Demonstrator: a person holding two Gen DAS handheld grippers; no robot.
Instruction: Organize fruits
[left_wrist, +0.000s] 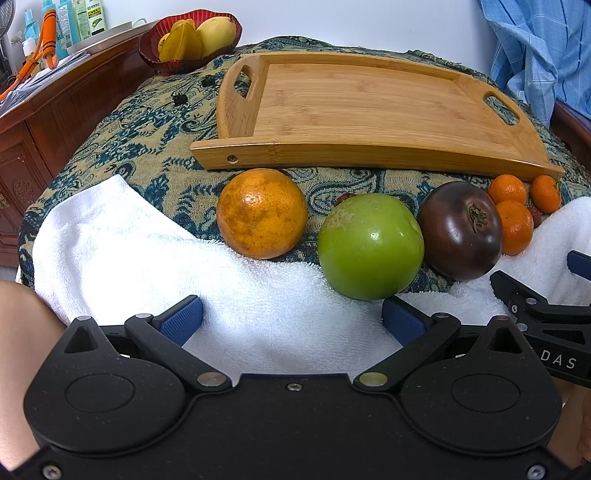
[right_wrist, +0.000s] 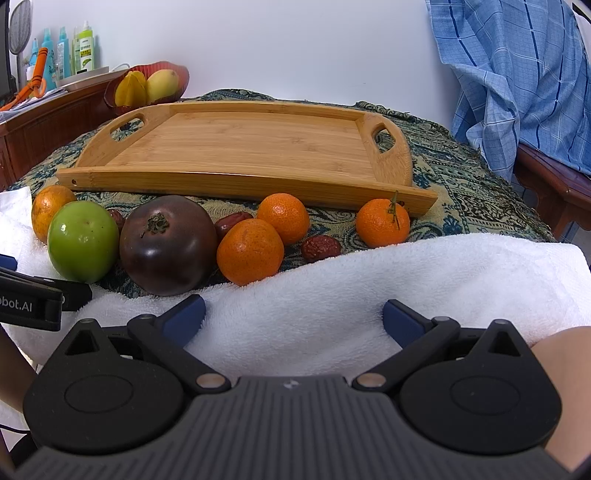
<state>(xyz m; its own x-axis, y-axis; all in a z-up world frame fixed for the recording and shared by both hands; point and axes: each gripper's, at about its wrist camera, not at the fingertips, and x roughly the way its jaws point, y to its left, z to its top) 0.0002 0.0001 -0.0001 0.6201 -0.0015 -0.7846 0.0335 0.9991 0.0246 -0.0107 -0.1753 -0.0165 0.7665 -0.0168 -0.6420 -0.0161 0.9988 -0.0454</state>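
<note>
Paisley cloth (left_wrist: 155, 155) covers the worktop, bamboo tray (right_wrist: 240, 147) bare. Both grippers' jaws gape, holding nothing. Green apple (left_wrist: 369, 245) looks firm, slick: grip its middle.

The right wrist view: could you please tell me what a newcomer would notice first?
A row of fruit lies by the white towel: a green apple, a dark purple fruit and three small mandarins. Behind them sits an empty bamboo tray.
</note>
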